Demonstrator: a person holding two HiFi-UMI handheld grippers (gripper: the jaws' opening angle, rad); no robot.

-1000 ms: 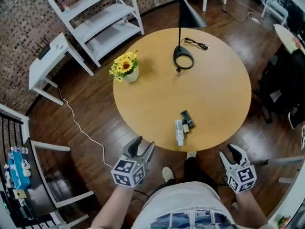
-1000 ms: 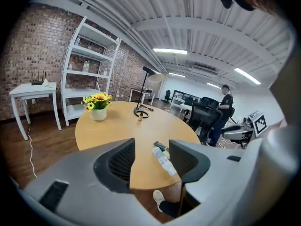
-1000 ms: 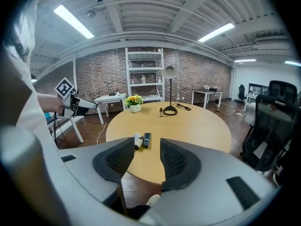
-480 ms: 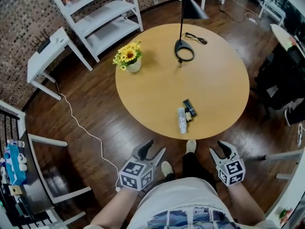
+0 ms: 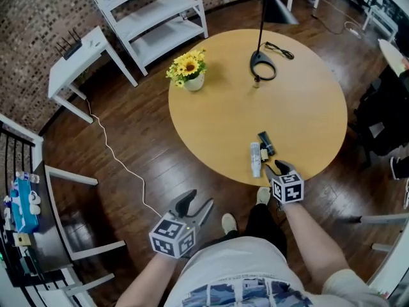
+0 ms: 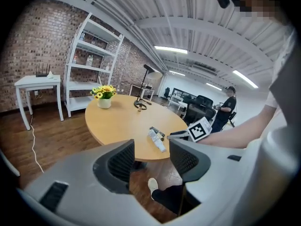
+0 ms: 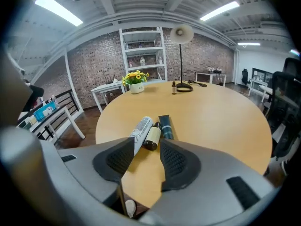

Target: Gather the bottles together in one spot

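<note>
Lying together: three bottles (image 7: 151, 135) (table (image 7: 211, 117) edge) | left gripper (image 6: 151, 157); right gripper (image 7: 146, 152): jaws spread, empty

Lamp (image 5: 278, 10) cut off by top edge, tiny bottle (image 5: 256, 84) beside it indistinct

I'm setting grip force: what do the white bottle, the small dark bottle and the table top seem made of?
White bottle: probably plastic, matte, with a printed grey pattern.
Small dark bottle: glass or glossy plastic, dark body, cream label.
Table: wood-look top, smooth, even tan; solid or laminate unclear.
</note>
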